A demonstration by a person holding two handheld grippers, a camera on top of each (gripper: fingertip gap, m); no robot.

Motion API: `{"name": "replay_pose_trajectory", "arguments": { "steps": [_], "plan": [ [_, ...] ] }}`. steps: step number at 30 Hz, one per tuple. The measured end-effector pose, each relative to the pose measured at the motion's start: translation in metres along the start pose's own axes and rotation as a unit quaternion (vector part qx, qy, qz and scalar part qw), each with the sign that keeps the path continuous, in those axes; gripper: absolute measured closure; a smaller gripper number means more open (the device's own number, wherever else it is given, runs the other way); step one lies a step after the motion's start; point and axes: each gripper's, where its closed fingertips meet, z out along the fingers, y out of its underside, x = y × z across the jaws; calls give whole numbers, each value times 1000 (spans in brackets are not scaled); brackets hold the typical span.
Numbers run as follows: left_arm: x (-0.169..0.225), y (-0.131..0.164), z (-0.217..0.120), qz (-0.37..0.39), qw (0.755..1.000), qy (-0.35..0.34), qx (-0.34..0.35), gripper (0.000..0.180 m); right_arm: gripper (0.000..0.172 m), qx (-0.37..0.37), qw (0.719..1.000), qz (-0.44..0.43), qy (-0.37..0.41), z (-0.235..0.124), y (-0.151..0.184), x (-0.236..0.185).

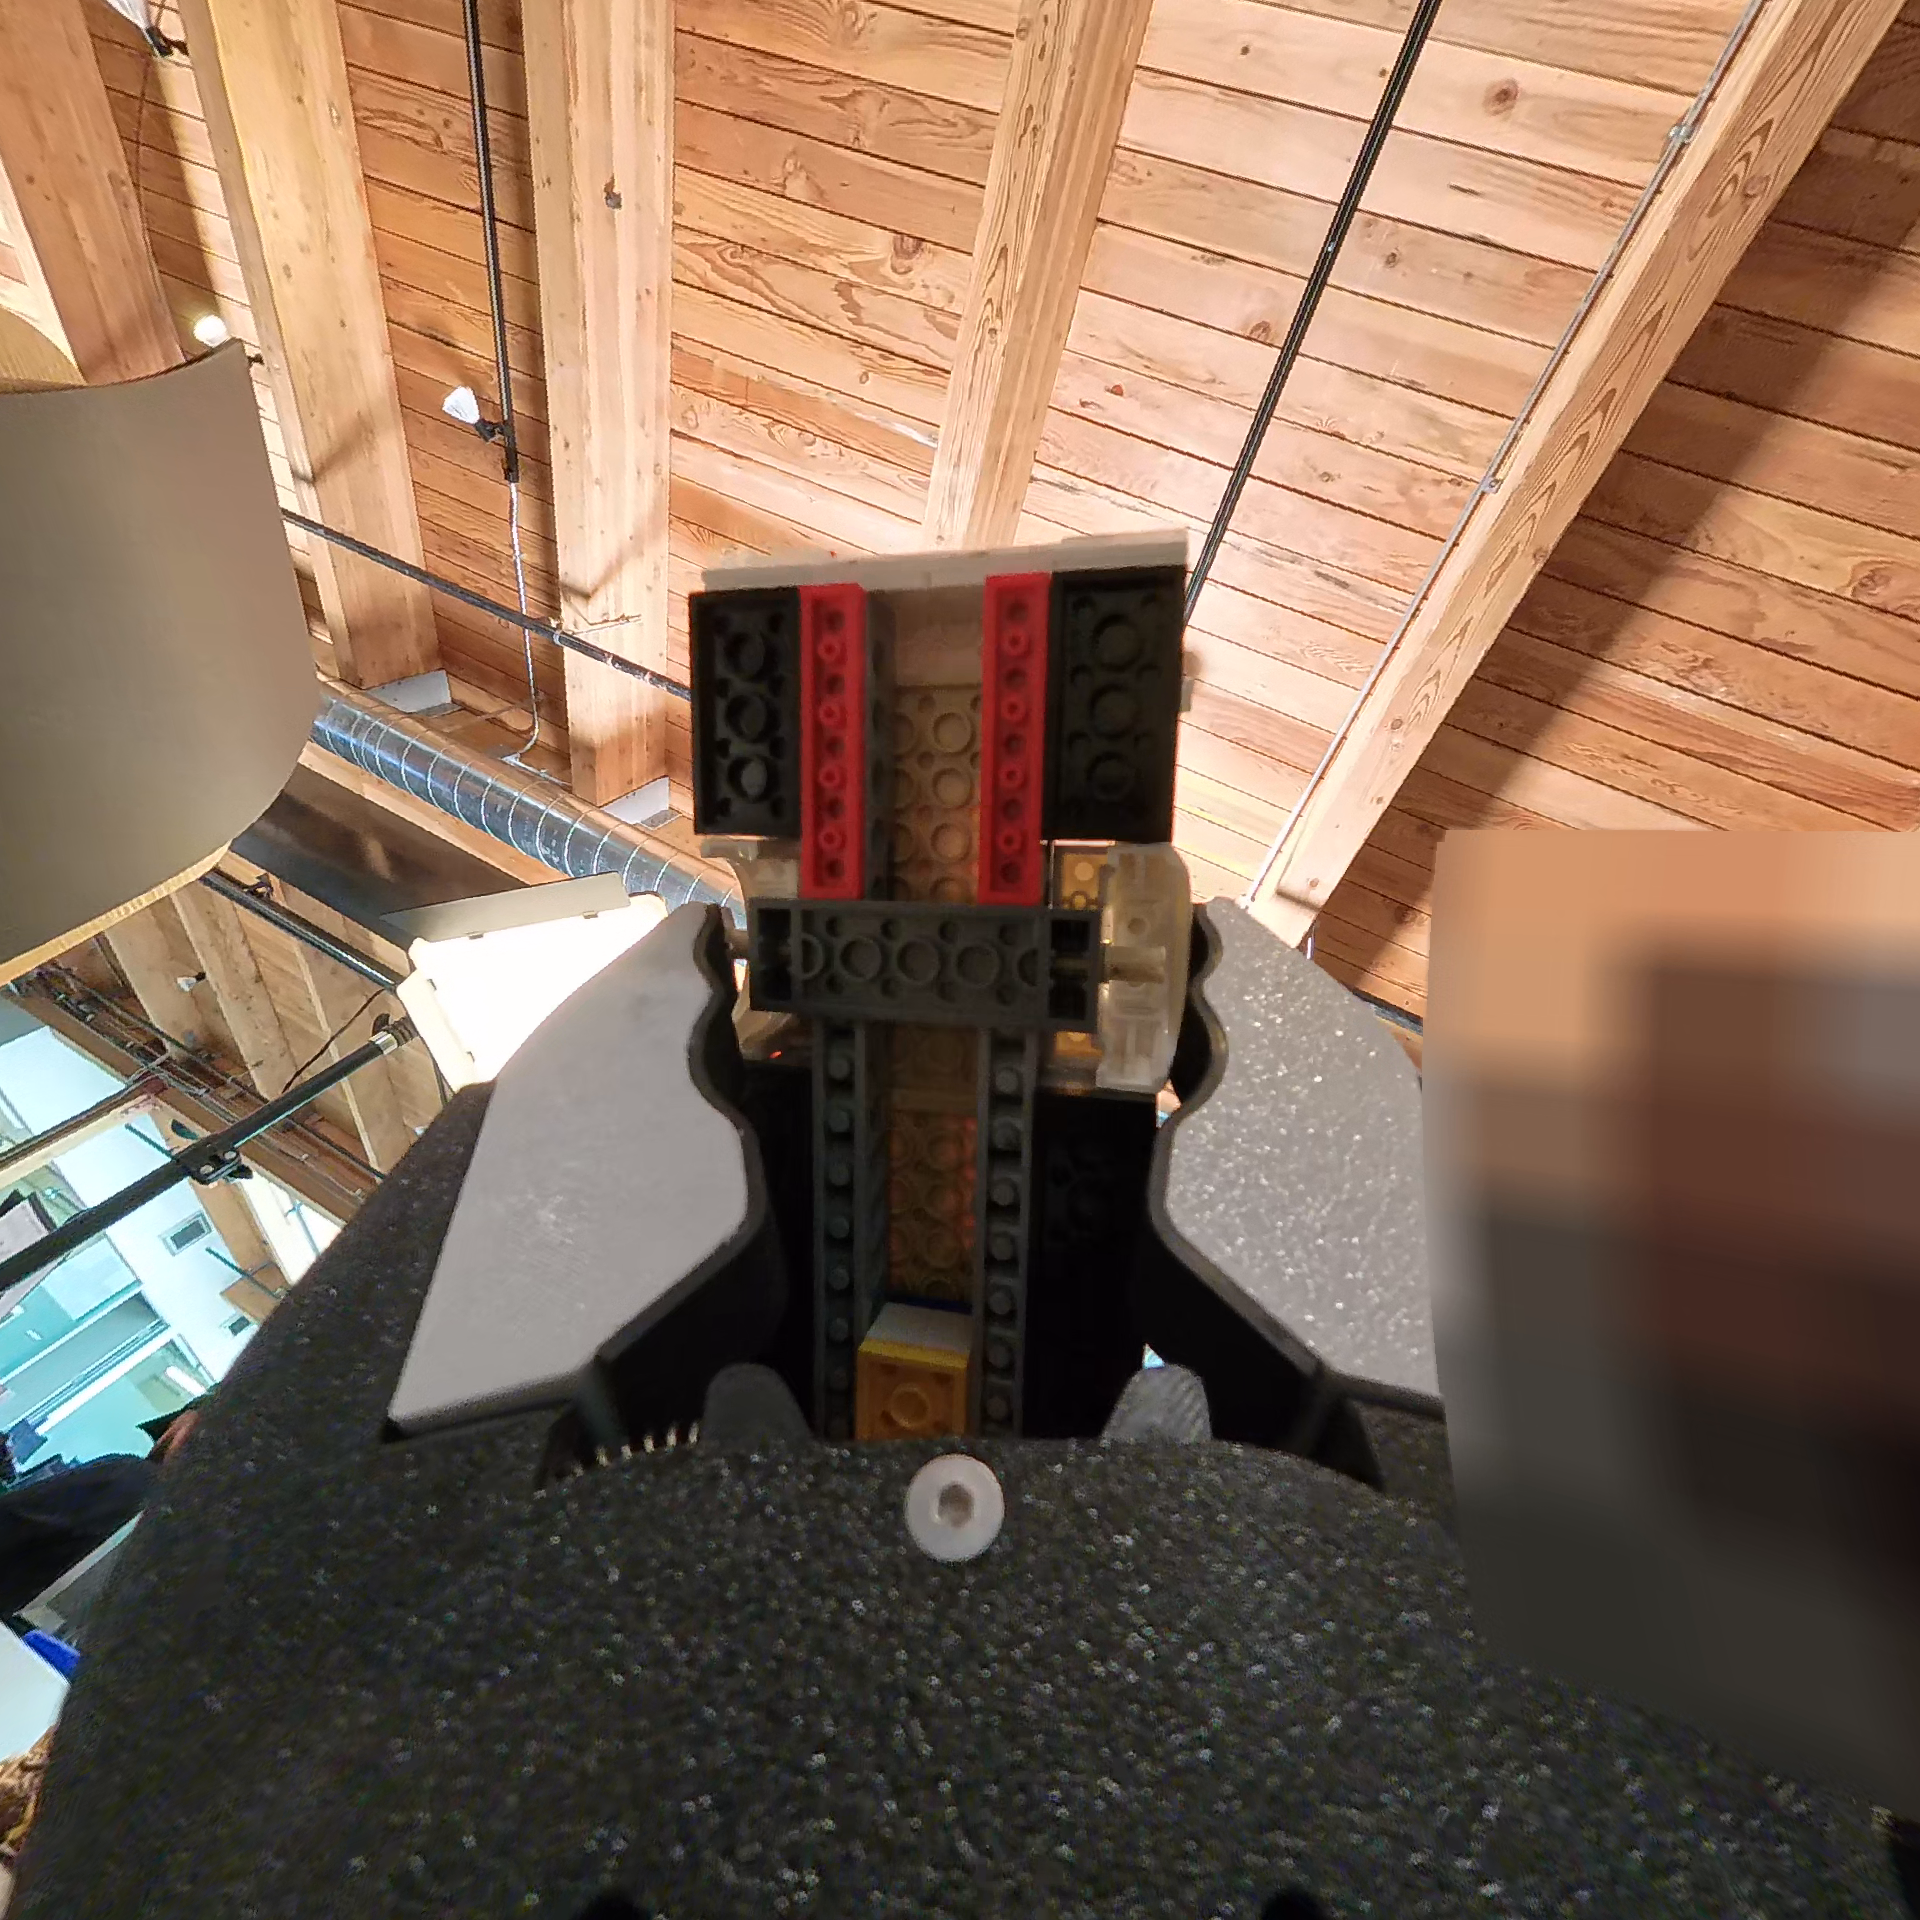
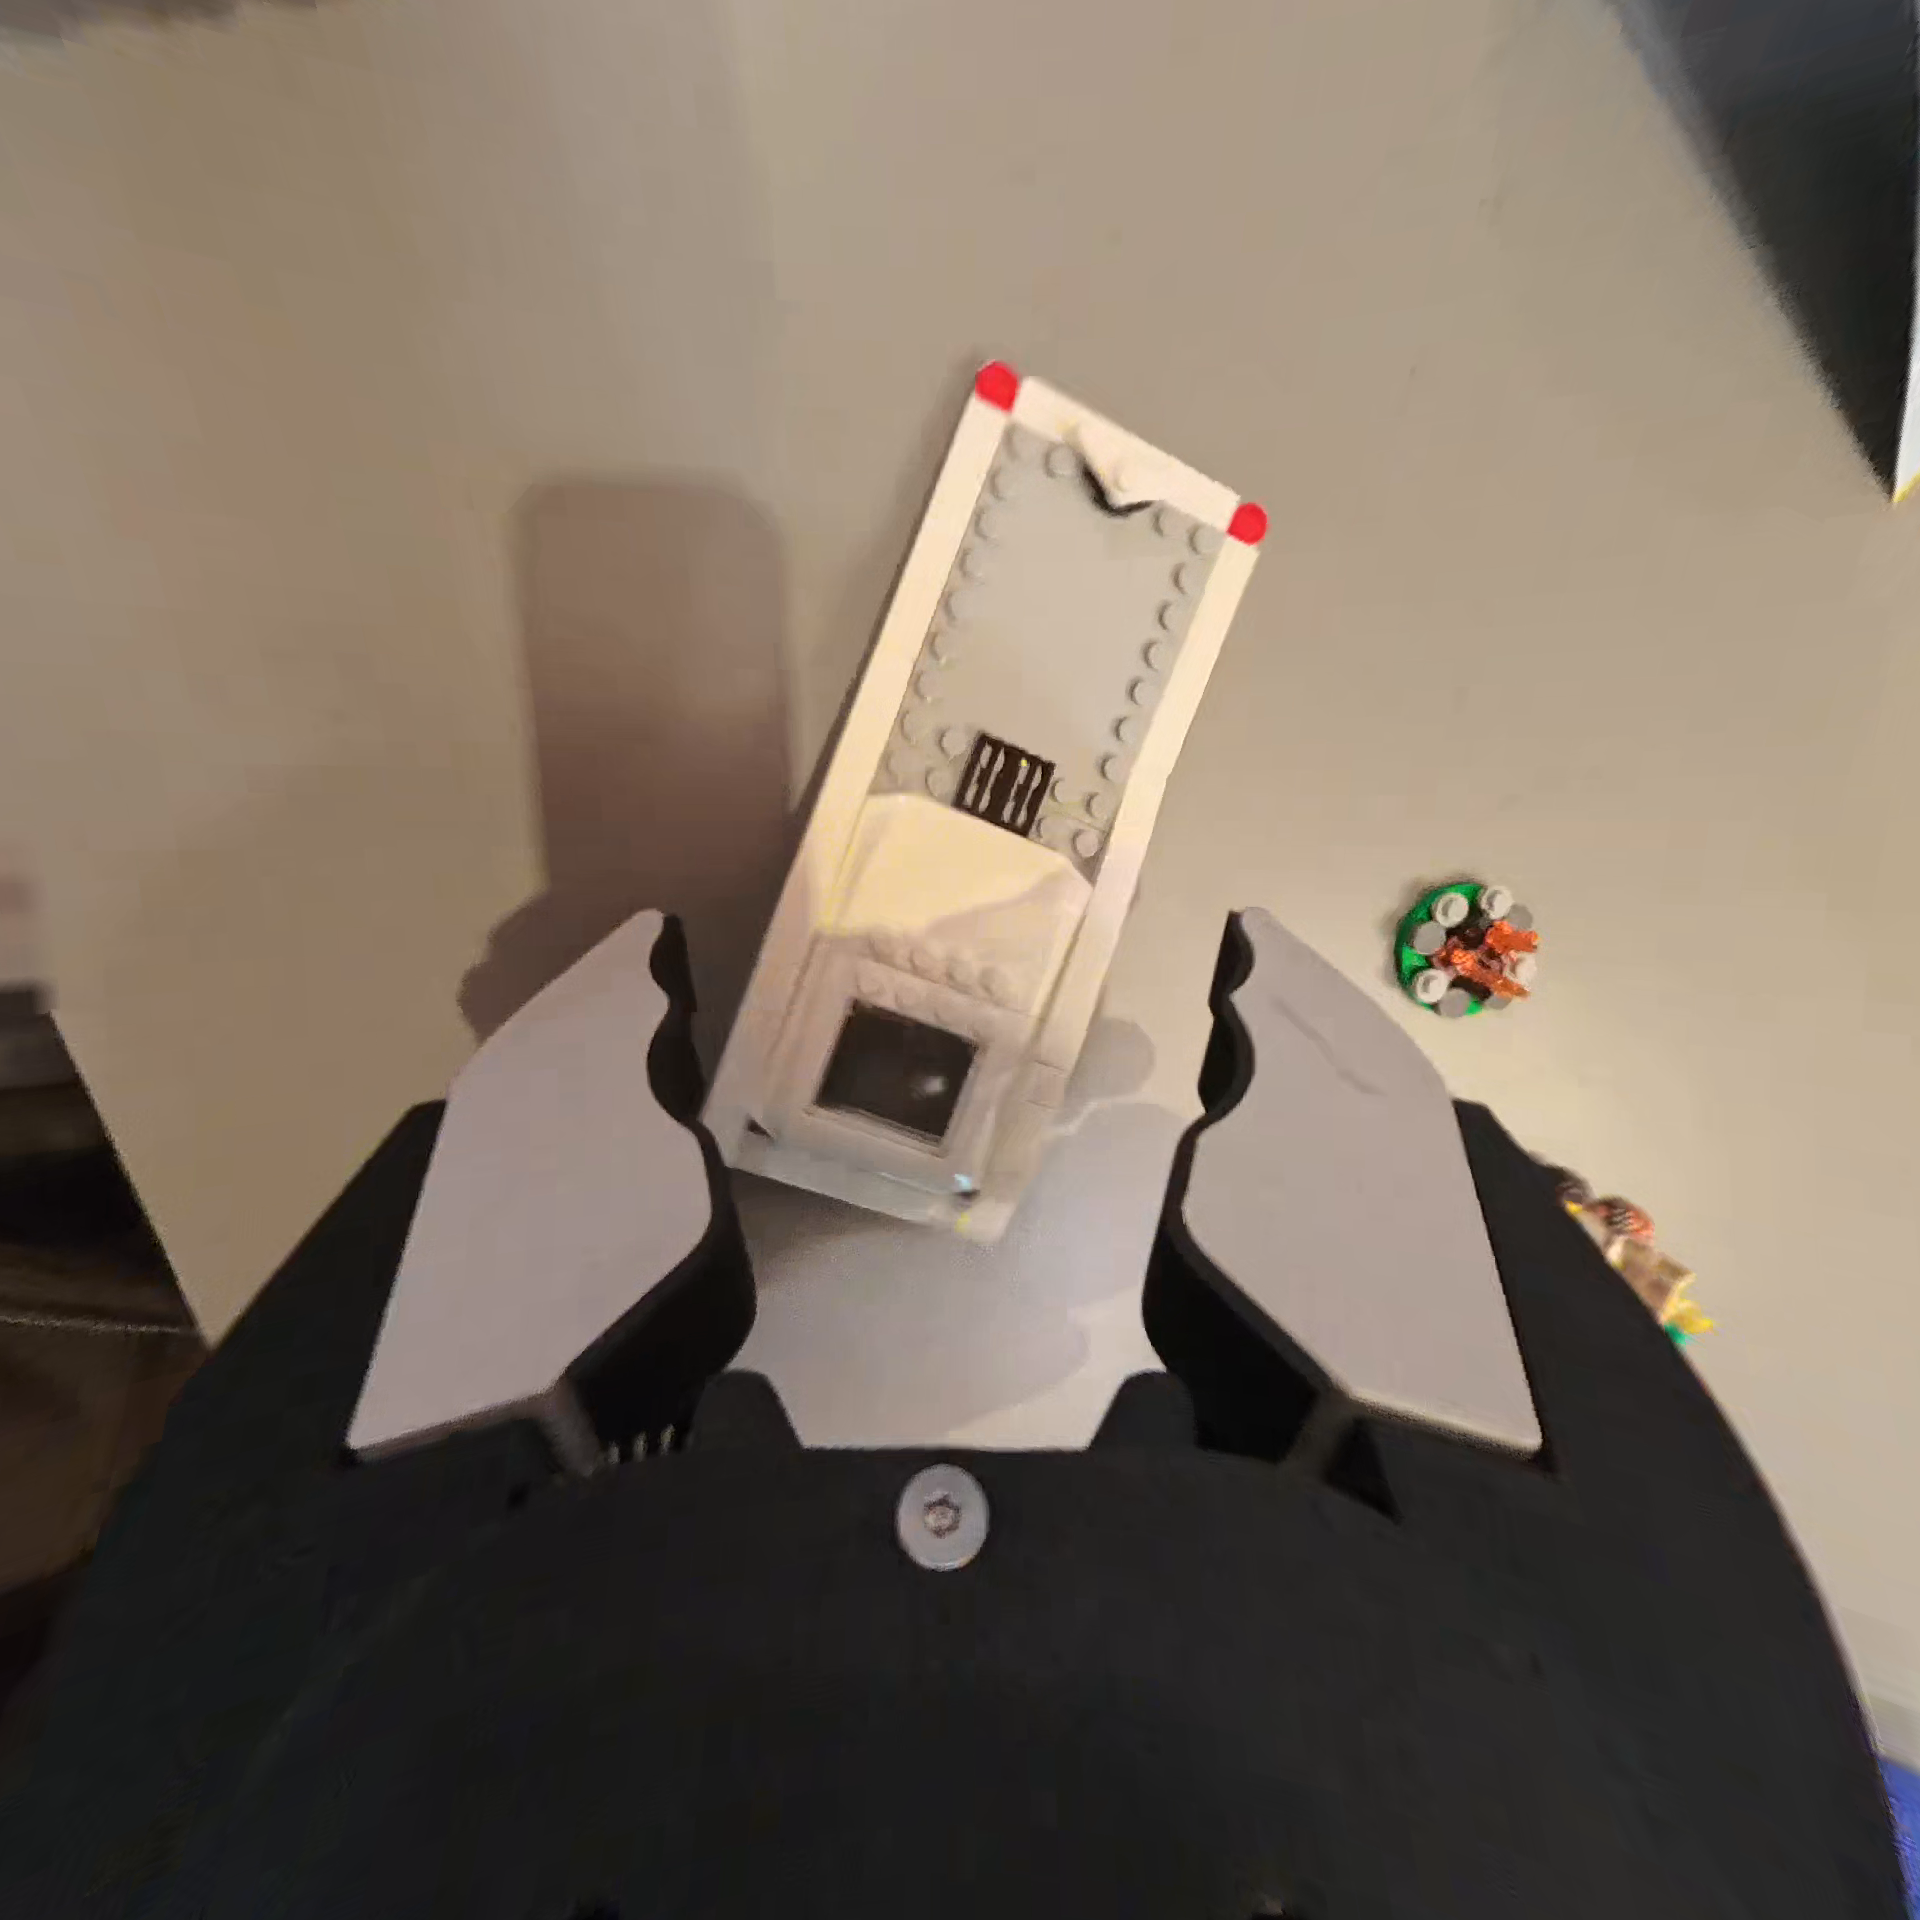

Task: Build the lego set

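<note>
Bricks fill our left wrist view: the left gripper (image 1: 951, 977) is raised toward a timber ceiling (image 1: 1143, 312), its 2 fingers (image 1: 623, 1091) clamped on the underside of a brick-built vehicle chassis (image 1: 935, 831) of black, red and tan plates, with a clear wheel (image 1: 1138, 971) against the right finger. Only our right wrist view shows the grey table (image 2: 312, 416), where a white and grey brick-built body (image 2: 1029, 779) lies near the middle, between the spread fingers (image 2: 582, 1143) of the right gripper (image 2: 951, 997), which grip nothing. We see a small green round piece (image 2: 1465, 951) toward the table's right edge.
</note>
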Motion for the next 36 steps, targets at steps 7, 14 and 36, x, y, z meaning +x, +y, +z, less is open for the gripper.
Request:
{"name": "replay_pose_trajectory", "arguments": {
  "steps": [7, 14, 36],
  "plan": [
    [-1, 0, -1, 1, 1000, -4, 2, 98, 85, -39, 998, 49, -12, 24, 16, -2],
    [-4, 7, -2, -16, 1000, -3, 15, 98, 96, -33, 997, 69, -20, 13, 7, 8],
    [-14, 44, -1, -10, 1000, -13, 14, 98, 98, 185, 959, 119, -180, -93, -114, -7]
  ]
}}
